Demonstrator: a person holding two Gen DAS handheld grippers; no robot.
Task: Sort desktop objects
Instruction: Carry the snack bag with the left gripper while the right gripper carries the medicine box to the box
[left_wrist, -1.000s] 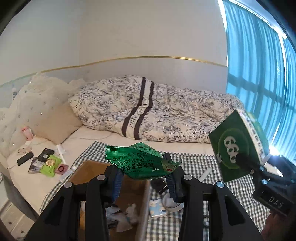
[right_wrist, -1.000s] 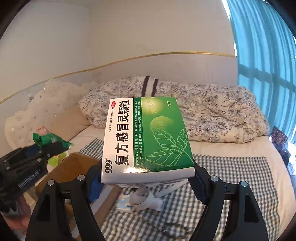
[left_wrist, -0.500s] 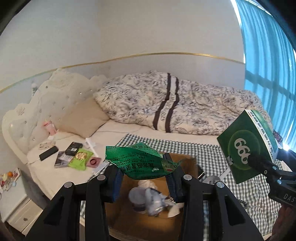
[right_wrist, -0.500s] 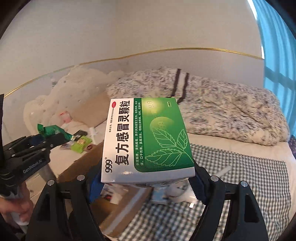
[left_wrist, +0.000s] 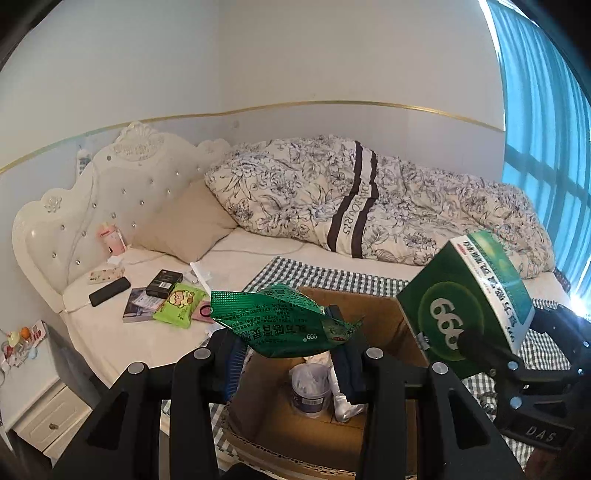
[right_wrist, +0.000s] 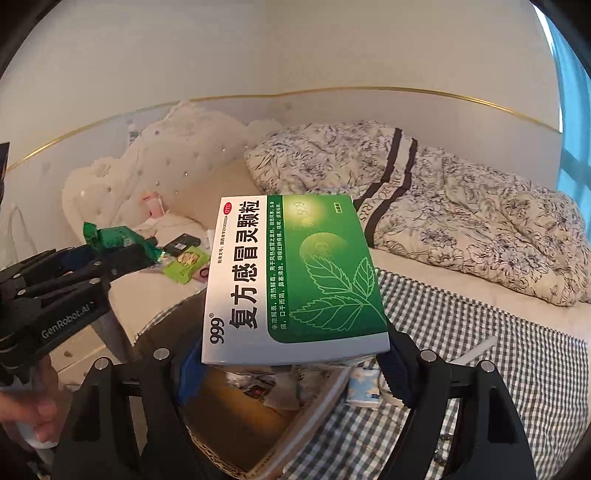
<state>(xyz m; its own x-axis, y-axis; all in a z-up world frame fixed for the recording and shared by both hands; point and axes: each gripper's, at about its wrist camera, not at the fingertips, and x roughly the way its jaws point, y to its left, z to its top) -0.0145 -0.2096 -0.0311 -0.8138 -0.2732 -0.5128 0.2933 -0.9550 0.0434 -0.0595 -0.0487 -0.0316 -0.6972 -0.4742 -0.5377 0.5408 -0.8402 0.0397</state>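
The left gripper (left_wrist: 288, 354) is clamped on a crumpled green sachet (left_wrist: 280, 321), held between its fingers above the open cardboard box (left_wrist: 373, 321). To its right, the right gripper (right_wrist: 291, 365) pinches a green medicine carton (right_wrist: 295, 280) between its pads, above that box's edge.

both grippers swung left, cardboard box (left_wrist: 373, 325) now beneath sachet (left_wrist: 284, 325)

Glossy foil sachet (left_wrist: 284, 325), matt cardboard box (left_wrist: 280, 417)

Daylight enters through the blue-curtained window (left_wrist: 546, 122), with glare at its lower edge; both fisheye views are sharp, bowed and black-cornered.
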